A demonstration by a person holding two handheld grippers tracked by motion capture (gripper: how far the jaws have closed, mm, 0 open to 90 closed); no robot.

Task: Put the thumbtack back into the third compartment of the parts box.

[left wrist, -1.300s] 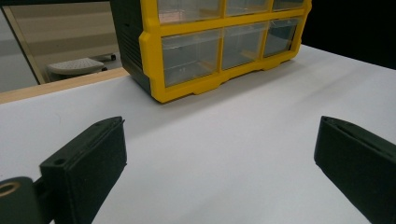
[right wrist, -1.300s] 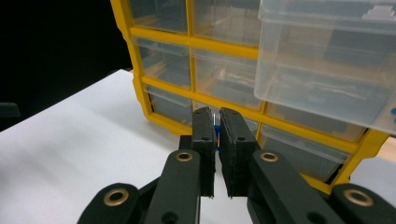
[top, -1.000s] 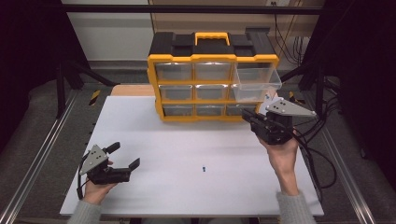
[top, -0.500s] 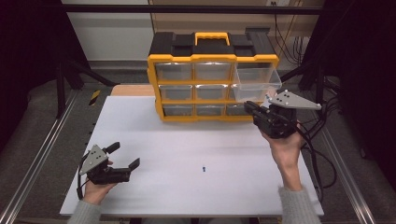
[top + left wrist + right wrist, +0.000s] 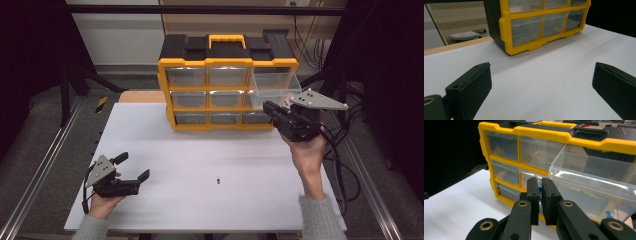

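My right claw (image 5: 272, 111) has climbed since a second ago, from bottom drawer row toward open clear drawer (image 5: 276, 85) at top right of yellow organizer (image 5: 227, 90). Jaws nearly shut, pinching small blue item (image 5: 539, 191); looks like pin or screw, too hidden to name. Judgement: carry stage, drop into drawer comes next. Item's axis unreadable. Drawer's long axis runs out toward me, open top up. Left claw (image 5: 134, 168) wide open, empty, resting low over table (image 5: 200, 165). Second blue speck (image 5: 218, 180) lies mid-table.

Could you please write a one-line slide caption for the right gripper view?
Right gripper, jaws nearly closed on a small blue item, raised before the pulled-out clear drawer of the yellow organizer.
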